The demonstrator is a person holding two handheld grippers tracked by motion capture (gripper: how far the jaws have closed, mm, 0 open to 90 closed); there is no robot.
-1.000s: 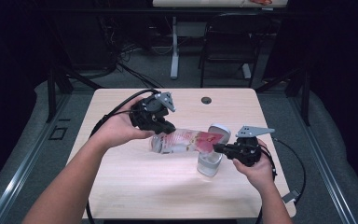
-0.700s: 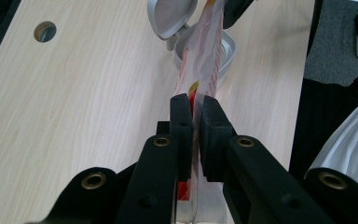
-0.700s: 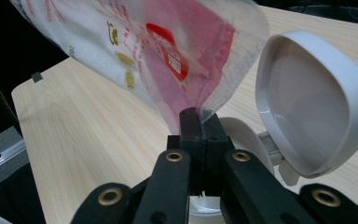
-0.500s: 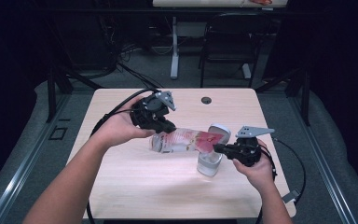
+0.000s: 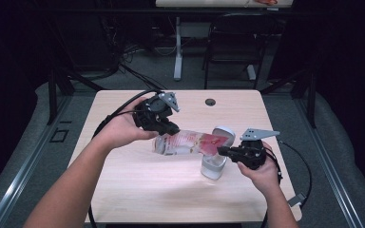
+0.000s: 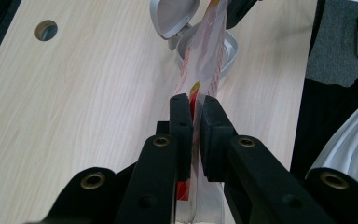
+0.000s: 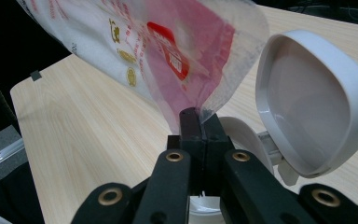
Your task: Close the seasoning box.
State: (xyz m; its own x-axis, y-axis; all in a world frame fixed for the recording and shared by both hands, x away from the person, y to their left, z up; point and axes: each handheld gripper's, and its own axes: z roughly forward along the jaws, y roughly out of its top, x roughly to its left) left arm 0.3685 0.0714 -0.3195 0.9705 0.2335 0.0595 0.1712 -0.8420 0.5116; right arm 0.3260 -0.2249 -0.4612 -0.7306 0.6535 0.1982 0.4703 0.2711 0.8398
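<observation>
A clear plastic bag (image 5: 190, 142) with red and yellow print hangs stretched above the wooden table (image 5: 138, 190), held at both ends. My left gripper (image 5: 170, 129) is shut on its left end; in the left gripper view the pads (image 6: 181, 116) pinch the bag (image 6: 208, 56) edge-on. My right gripper (image 5: 222, 151) is shut on the bag's right corner (image 7: 186, 70), its jaws pressed together on the film. Directly under that corner stands a small white container (image 5: 214, 166) with its hinged lid (image 7: 314, 102) flipped open. The container's open mouth (image 6: 228, 46) lies just beyond the bag in the left gripper view.
A round cable hole (image 5: 210, 102) sits near the table's far edge. Black cables (image 5: 119, 111) trail off the left side and another cable (image 5: 299, 166) loops off the right edge. A chair and a table leg stand on the floor behind.
</observation>
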